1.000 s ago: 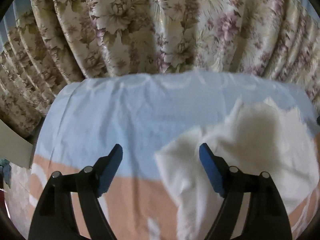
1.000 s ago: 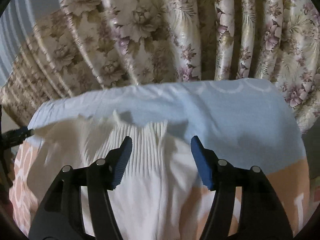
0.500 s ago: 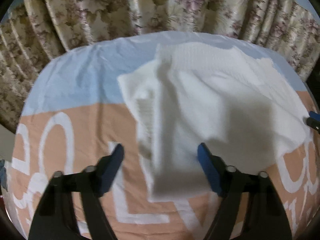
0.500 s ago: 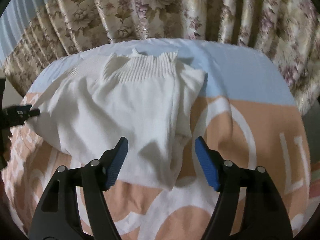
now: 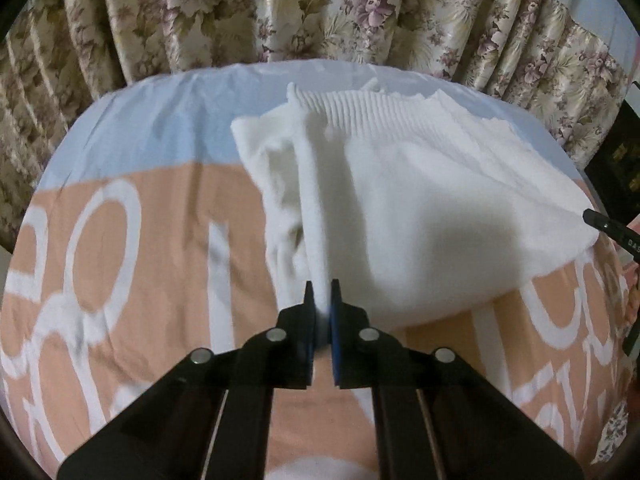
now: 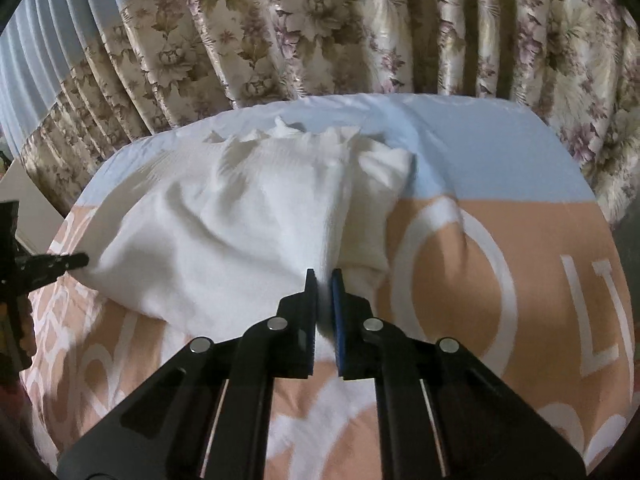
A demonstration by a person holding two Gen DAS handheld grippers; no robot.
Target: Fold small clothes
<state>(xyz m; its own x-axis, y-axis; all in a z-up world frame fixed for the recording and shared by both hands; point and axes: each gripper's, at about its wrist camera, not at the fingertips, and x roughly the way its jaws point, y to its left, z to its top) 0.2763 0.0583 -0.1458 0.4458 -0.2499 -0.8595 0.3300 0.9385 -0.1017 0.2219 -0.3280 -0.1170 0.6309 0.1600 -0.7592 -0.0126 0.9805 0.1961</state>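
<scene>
A small white knit garment [image 5: 420,208] with a ribbed, frilled edge at its far side lies on the bed cover. My left gripper [image 5: 322,292] is shut on its near left edge, a strip of white cloth pinched between the blue pads. My right gripper [image 6: 324,280] is shut on the near right edge of the same garment [image 6: 240,232]. In the left wrist view the right gripper's tip [image 5: 600,220] shows at the garment's right corner. The right wrist view has the left gripper's tip [image 6: 68,262] at the garment's left corner.
The bed cover [image 6: 500,248] is peach with large white letters and a pale blue band at the far side. Flowered curtains [image 5: 320,12] hang close behind the bed's far edge. A dark object [image 5: 616,160] stands at the right edge of the left wrist view.
Both grippers came down toward the garment's near edge and their jaws went from wide apart to shut on the white cloth. The garment now sits lower and fuller in both views.
</scene>
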